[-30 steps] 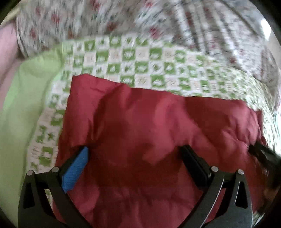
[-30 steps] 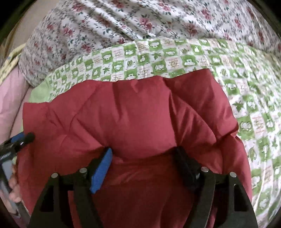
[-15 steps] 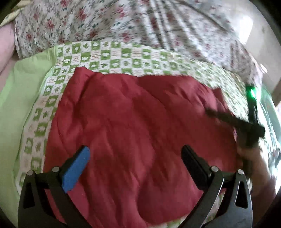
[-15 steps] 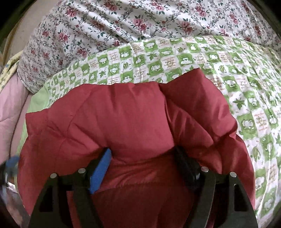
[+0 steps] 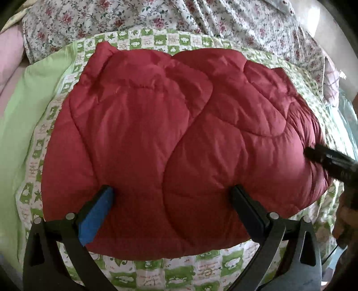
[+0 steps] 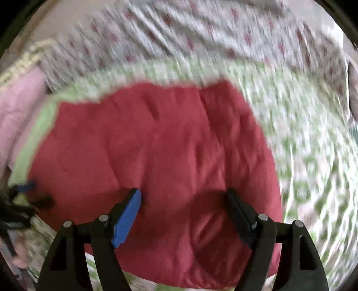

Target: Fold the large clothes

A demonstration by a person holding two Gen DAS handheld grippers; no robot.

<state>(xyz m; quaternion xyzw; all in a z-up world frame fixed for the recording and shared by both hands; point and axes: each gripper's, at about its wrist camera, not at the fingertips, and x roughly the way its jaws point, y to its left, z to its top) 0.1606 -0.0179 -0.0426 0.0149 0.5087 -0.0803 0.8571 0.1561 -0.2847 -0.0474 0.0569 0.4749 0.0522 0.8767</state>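
red quilted garment [image 5: 179, 134] lies folded on the checked bedspread [image 5: 179, 275], both grippers [image 5: 172, 197] [image 6: 183, 199] spread apart above it.

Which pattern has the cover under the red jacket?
Green and white checks with small pictures on the cover, clearest in the left wrist view.

Green-checked bedspread [image 5: 179, 275] — floral sheet [image 5: 156, 15] behind

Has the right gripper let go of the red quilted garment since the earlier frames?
Yes. The right gripper is now open over the red quilted garment, not bunching it, pulled back from the green checkered sheet.
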